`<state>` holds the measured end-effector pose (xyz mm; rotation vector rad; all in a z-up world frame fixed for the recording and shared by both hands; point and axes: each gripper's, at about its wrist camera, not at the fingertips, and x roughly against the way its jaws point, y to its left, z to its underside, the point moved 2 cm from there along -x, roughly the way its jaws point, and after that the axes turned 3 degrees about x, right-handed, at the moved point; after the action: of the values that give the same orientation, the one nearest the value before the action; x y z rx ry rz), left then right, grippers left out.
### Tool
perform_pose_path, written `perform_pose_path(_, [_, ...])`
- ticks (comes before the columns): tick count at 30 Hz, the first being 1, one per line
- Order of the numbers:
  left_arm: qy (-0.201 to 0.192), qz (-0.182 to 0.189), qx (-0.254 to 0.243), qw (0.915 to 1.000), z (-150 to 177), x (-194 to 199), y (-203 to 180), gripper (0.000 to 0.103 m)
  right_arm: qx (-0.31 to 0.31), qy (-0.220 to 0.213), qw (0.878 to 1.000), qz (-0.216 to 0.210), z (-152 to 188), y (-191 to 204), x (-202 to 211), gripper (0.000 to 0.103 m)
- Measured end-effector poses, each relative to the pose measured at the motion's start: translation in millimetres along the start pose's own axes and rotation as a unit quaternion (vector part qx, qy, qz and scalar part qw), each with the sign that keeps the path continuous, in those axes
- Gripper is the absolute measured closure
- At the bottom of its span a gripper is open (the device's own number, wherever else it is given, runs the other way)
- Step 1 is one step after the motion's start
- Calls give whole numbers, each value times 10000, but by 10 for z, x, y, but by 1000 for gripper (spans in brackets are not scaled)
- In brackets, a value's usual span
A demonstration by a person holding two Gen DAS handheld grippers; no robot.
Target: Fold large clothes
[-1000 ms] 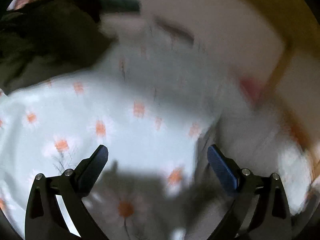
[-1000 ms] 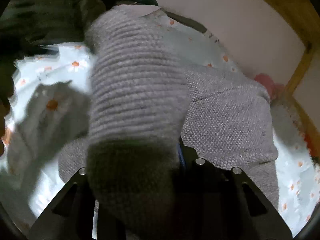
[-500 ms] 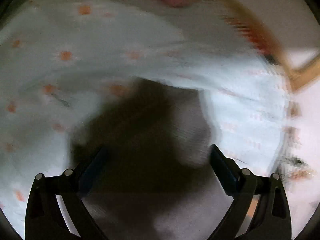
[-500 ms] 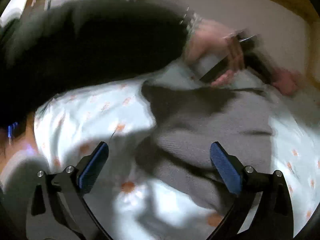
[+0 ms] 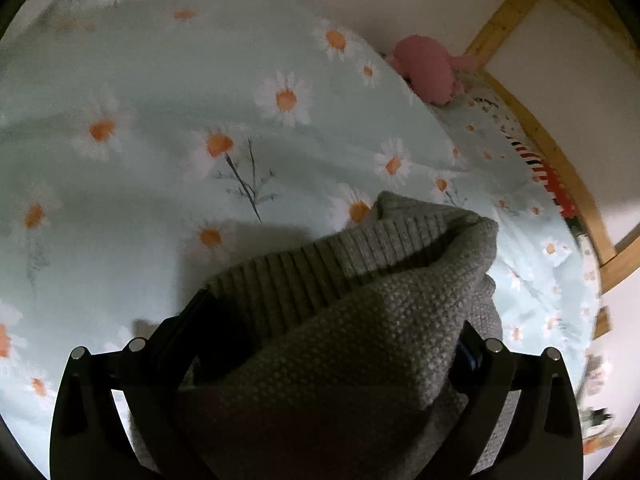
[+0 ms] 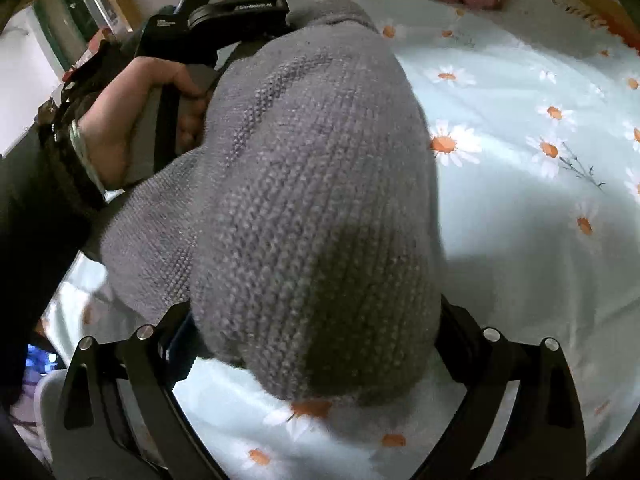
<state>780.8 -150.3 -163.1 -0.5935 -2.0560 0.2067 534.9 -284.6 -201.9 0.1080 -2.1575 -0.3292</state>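
Bedding: pale mint sheet (image 5: 160, 80) printed with white-and-orange daisies, smooth and lightly creased, spreads beyond both sets of jaws.
Sweater: grey chunky-knit sweater (image 6: 320, 200), pebbled stitch with a ribbed hem, bunched into a rounded hump that fills the gap between each gripper's jaws.
Left gripper (image 5: 324, 344): jaws spread wide, ribbed hem draped over the left finger; knit hides both pads, so whether they press cannot be told.
Right gripper (image 6: 312, 344): jaws closing slightly from wide, sweater mound between them, pads covered by wool.
Hand (image 6: 120, 128): bare hand, dark sleeve, holding the other gripper's black handle beyond the right jaws, upper left.
Background: pink plush toy (image 5: 424, 72) against a wooden bed frame (image 5: 560, 168), far right of the left jaws.
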Motion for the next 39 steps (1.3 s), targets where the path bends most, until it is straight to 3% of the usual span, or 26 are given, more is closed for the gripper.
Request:
perform_pose_path(2, [-90,-13,-85,9999,32,78,-28,4,54,-138,9996,-259,-120,-46,156,9])
perform_pose_path(4, [17,103,82,9999,-16,60,71,5,-41,-631,9968,-487,-269,-165,404,9])
perform_pose_path(5, [51,182,173,9997,31,182,70,5,-167,-1041,9937,-381,-418,-281,562,8])
perform_pose_path(7, [-322,187,39,9993,196,604,53,5,-455,-1388,9885,-388,-774,-531,681,7])
perform_pose_path(8, [-564,251,-14,9981,290,812,12,5,-655,-1447,9854,-610,-1082,-710,656,7])
perform_pose_path(10, [-621,482,94,9969,483,977,-12,5,-771,-1405,9831,-890,-1550,-889,526,6])
perform_pose_path(11, [-491,665,252,9963,627,1027,-31,5,-642,-1133,9860,-1043,-1897,-919,302,6])
perform_pose_path(13, [-352,774,242,9961,821,1038,-80,5,-436,-569,9910,-1135,-2259,-866,-152,7])
perform_pose_path(14, [-379,629,112,9972,915,1023,-113,5,-517,-179,9890,-1372,-2444,-855,-498,25])
perform_pose_path(15, [-439,320,-229,9983,1033,958,-157,5,-784,216,9833,-1629,-2576,-868,-833,73])
perform_pose_path(18, [-622,-737,-1127,9889,1280,757,-253,5,-1147,823,9724,-1860,-2885,-814,-1362,84])
perform_pose_path(20, [-680,-780,-911,9905,1285,805,-227,5,-1054,937,9733,-1812,-2994,-645,-1462,86])
perform_pose_path(23, [-740,-741,-759,9916,1289,834,-182,5,-991,1180,9734,-1694,-3024,-550,-1587,86])
perform_pose_path(25, [-764,-681,-730,9921,1296,859,-178,5,-761,1321,9722,-1775,-3033,-487,-1536,79])
perform_pose_path(27, [-704,-651,-822,9920,1284,840,-207,5,-630,1454,9643,-2121,-2940,-483,-1438,28])
perform_pose_path(28, [-662,-631,-868,9920,1276,814,-200,5,-526,1529,9599,-2290,-2897,-441,-1446,37])
perform_pose_path(29, [-628,-615,-887,9922,1275,820,-198,5,-221,1630,9674,-1925,-2867,-373,-1498,69])
perform_pose_path(30, [-612,-572,-866,9927,1270,818,-191,5,-124,1670,9719,-1652,-2878,-328,-1550,78])
perform_pose_path(32, [-594,-561,-857,9930,1281,812,-177,5,-494,1161,9752,-1819,-3028,-297,-1495,83])
perform_pose_path(33, [-614,-594,-841,9928,1290,815,-164,5,-741,963,9750,-1862,-3081,-310,-1486,84])
perform_pose_path(35, [-619,-620,-843,9926,1313,803,-143,5,-1105,1113,9714,-1781,-3057,-317,-1688,82])
perform_pose_path(37, [-568,-641,-844,9927,1304,808,-155,5,-1069,1265,9695,-1809,-3009,-259,-1779,62])
perform_pose_path(39, [-358,-641,-787,9942,1242,855,-182,5,-975,912,9728,-1895,-3025,-235,-1496,38])
